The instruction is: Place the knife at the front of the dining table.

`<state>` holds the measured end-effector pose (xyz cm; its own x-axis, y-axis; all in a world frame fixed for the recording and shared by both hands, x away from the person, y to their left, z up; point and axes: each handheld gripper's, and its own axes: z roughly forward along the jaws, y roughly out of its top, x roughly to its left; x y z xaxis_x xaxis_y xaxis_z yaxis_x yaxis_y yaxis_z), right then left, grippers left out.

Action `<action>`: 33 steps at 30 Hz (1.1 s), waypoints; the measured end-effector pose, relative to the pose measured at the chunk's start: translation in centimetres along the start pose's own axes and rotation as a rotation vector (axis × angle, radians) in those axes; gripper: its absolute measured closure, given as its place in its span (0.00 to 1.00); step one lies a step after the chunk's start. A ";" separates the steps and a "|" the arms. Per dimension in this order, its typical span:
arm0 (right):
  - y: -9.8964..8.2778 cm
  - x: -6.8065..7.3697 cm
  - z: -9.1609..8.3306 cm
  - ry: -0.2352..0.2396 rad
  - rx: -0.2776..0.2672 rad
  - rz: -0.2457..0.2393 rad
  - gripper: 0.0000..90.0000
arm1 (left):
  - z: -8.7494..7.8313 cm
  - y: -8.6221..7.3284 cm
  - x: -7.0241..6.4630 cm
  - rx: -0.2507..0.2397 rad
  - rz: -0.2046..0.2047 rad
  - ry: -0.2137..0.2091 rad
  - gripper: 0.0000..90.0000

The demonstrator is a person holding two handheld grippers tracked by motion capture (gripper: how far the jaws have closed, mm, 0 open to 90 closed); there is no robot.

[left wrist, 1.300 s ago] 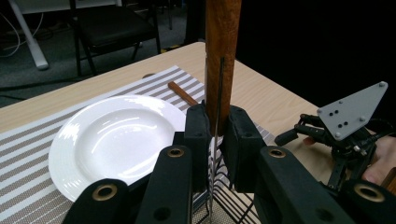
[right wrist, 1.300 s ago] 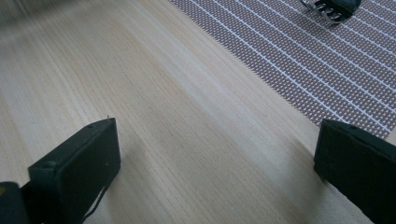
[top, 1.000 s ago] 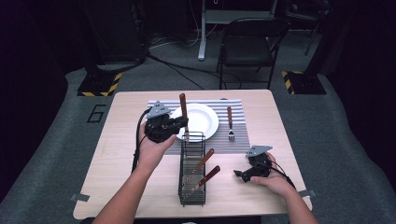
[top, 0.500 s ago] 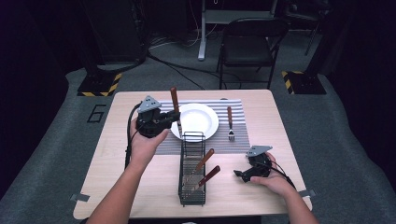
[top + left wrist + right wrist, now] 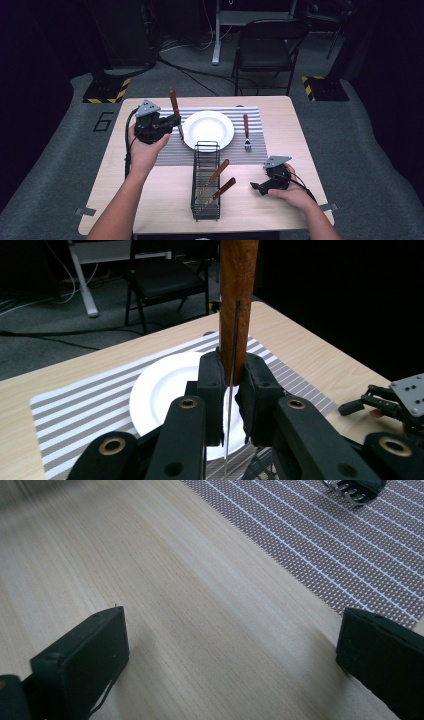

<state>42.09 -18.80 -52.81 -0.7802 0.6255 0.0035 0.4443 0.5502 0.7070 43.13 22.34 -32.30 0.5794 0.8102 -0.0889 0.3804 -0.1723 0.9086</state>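
My left gripper [image 5: 172, 122] is shut on a wooden-handled knife [image 5: 174, 105], held upright with the handle on top and the thin blade pointing down. It hangs over the striped placemat [image 5: 170, 150], just left of the white plate [image 5: 207, 130]. In the left gripper view the pads [image 5: 212, 385] clamp the knife [image 5: 237, 305] at the handle's lower end, with the plate [image 5: 160, 390] behind. My right gripper [image 5: 257, 186] rests open on the table at the front right. Its jaws stand wide apart over bare wood [image 5: 210, 630].
A black wire basket [image 5: 206, 200] stands in front of the plate, holding two wooden-handled utensils [image 5: 220, 180]. A fork [image 5: 246, 132] lies on the placemat right of the plate; its tines [image 5: 350, 492] show in the right gripper view. A folding chair [image 5: 267, 45] stands beyond the table.
My left gripper has carried the knife leftward and a little up, from above the basket's far end to the left of the plate. The right gripper has stayed put.
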 end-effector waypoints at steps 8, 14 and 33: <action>0.0 0.0 0.0 0.000 -0.001 0.000 0.00 | -0.2 0.1 1.1 0.001 -0.019 0.026 0.89; 0.0 0.0 0.0 0.000 0.000 0.000 0.00 | 0.3 0.0 1.9 0.009 -0.029 0.050 0.89; 0.0 0.0 0.0 0.000 0.000 0.000 0.00 | 2.3 -2.1 4.2 0.056 -0.101 0.081 0.89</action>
<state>42.09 -18.80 -52.81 -0.7803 0.6254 0.0034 0.4440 0.5501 0.7073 46.42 24.82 -35.55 0.4769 0.8671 -0.1440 0.4752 -0.1166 0.8721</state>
